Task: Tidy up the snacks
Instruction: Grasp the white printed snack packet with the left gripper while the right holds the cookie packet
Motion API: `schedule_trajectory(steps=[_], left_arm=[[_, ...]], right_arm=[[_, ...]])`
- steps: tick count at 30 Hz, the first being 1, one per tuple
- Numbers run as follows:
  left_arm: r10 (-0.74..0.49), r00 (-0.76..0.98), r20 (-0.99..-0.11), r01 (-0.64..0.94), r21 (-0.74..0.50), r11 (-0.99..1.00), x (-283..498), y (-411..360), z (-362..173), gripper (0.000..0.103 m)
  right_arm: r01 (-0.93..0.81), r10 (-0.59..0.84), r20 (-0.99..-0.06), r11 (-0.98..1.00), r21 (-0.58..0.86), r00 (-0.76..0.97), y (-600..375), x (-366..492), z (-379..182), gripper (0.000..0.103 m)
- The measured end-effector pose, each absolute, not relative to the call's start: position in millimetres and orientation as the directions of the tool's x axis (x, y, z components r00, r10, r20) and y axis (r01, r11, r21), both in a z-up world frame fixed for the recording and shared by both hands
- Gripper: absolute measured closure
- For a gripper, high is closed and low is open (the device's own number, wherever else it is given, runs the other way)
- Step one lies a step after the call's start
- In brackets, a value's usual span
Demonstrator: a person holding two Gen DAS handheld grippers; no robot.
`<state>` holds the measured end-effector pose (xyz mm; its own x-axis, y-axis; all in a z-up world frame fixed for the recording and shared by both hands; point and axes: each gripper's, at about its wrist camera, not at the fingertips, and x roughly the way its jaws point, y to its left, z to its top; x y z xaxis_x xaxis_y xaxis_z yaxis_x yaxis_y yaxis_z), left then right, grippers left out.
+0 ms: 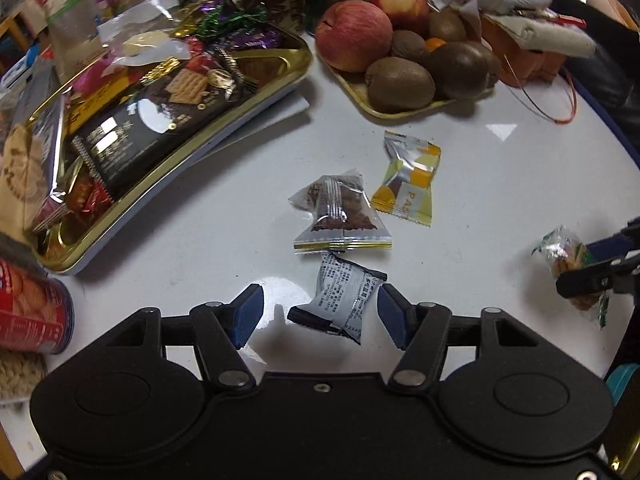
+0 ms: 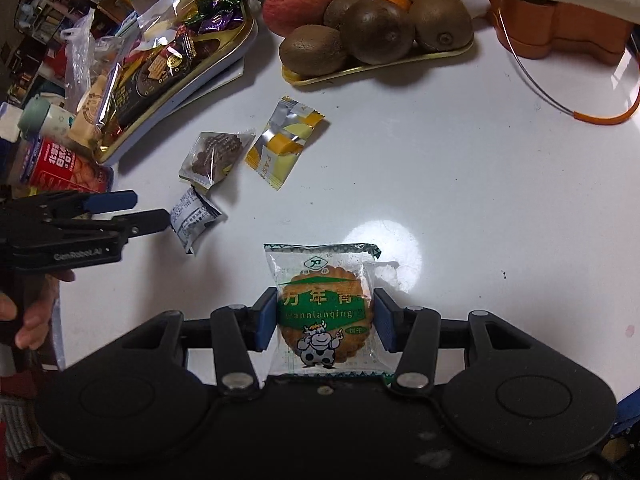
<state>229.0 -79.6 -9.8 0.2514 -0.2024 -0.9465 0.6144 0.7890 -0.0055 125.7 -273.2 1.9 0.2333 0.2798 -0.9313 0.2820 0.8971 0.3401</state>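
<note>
The gold tin tray (image 1: 280, 80) sits well beyond the left gripper (image 1: 320, 312) and off to its left, heaped with foil-wrapped sweets, a dark glossy biscuit box (image 1: 152, 128) and crinkled clear bags. Further ahead and a little right, a shallow yellow tray (image 1: 360, 100) holds two red apples, several fuzzy brown kiwis (image 1: 400, 84) and one small orange fruit tucked among them. A red biscuit can (image 1: 28, 312) lies on its side at the left gripper's near left.

The left gripper's jaws stand spread, and the grey-and-black packet (image 1: 340, 300) lies between the blue ribbed pads (image 1: 248, 316) on the white table (image 1: 500, 184), its long axis slanting from near-left to far-right; the right pad is just beside its edge, though I cannot tell whether it touches. Just beyond it rests a clear packet with a brown cake (image 1: 340, 212), and beside that a silver-and-yellow packet (image 1: 408, 180), its crimped ends pointing toward and away from the gripper.

The right gripper (image 2: 326, 320) pinches the round biscuit packet (image 2: 326, 312) (green band, cartoon cow) by its sides, printed face up, the top seam pointing away from the claw. The wrapper is clear, shiny plastic; the biscuit inside is golden with a scalloped rim.
</note>
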Motion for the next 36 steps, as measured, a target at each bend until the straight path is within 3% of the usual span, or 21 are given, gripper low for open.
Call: schedule_trajectory(steps=[5, 18, 21, 22, 23, 36], left_arm=[[-0.135, 0.211, -0.968, 0.682, 0.047, 0.730, 232.0, -95.4, -26.6, 0.038], [-0.115, 0.169, -0.979, 0.708, 0.039, 0.705, 237.5, -108.9, -43.8, 0.038], [-0.114, 0.175, -0.978, 0.710, 0.045, 0.703, 236.7, -110.9, -46.5, 0.042], [-0.125, 0.170, -0.977, 0.707, 0.033, 0.706, 237.1, -110.4, -46.2, 0.047], [-0.142, 0.159, -0.977, 0.704, 0.011, 0.710, 237.7, -109.8, -45.5, 0.060], [-0.161, 0.255, -0.953, 0.606, 0.027, 0.795, 218.9, -86.3, -40.0, 0.067]], right_arm=[[0.300, 0.290, -0.921, 0.882, 0.363, 0.259, -279.5, 128.0, 6.1, 0.051], [0.315, 0.295, -0.916, 0.872, 0.374, 0.270, -283.5, 128.0, 5.1, 0.051], [0.319, 0.292, -0.916, 0.871, 0.373, 0.276, -285.4, 127.7, 5.6, 0.051], [0.320, 0.291, -0.915, 0.870, 0.375, 0.281, -285.1, 127.0, 6.7, 0.051], [0.320, 0.292, -0.913, 0.869, 0.378, 0.286, -285.4, 127.1, 7.4, 0.051], [0.333, 0.271, -0.918, 0.871, 0.362, 0.290, -284.0, 125.8, 3.7, 0.051]])
